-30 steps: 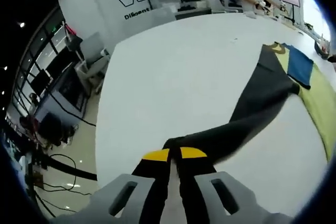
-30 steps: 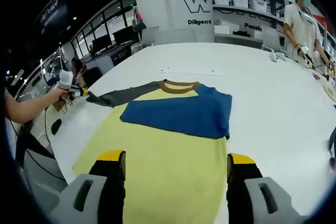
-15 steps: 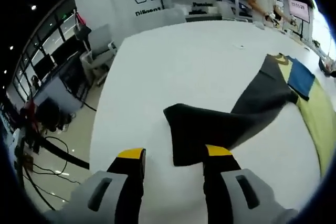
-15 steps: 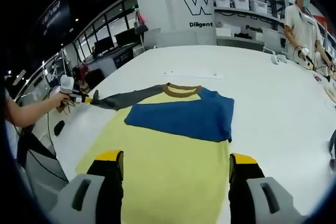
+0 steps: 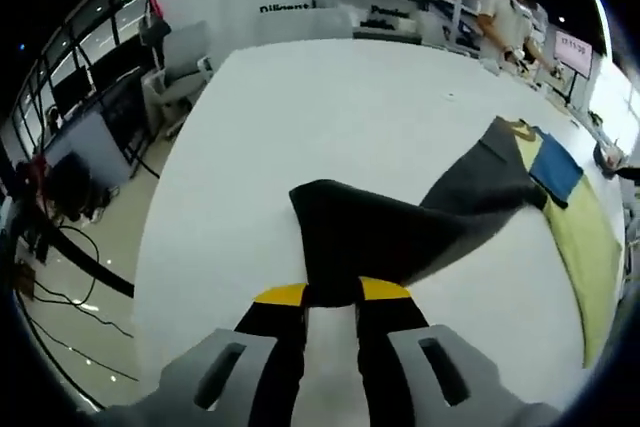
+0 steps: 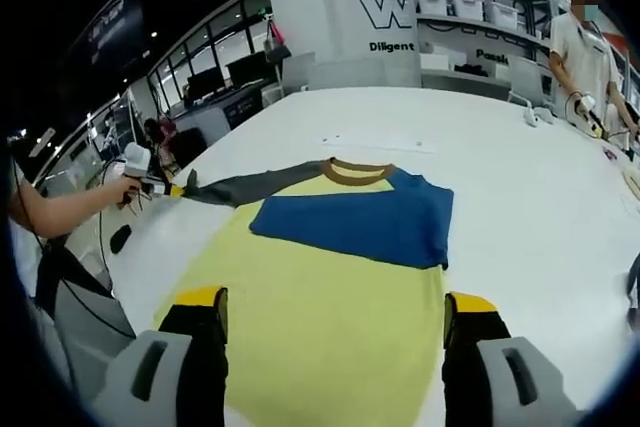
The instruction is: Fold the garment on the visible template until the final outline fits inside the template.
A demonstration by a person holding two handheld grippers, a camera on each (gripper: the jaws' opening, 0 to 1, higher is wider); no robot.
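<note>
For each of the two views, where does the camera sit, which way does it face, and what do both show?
Left gripper view: rides the left gripper, facing along the grey sleeve clamped in its jaws, toward the shirt body.
Right gripper view: rides the right gripper, jaws open over the yellow hem, facing the collar; a forearm shows.
Shared: the shirt, white table and left gripper.

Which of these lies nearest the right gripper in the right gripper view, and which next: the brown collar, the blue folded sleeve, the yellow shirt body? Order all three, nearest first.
1. Yellow shirt body: between the open jaws of the right gripper, at the bottom.
2. Blue folded sleeve: lying across the chest, in the middle.
3. Brown collar: at the shirt's far edge, beyond the blue.
</note>
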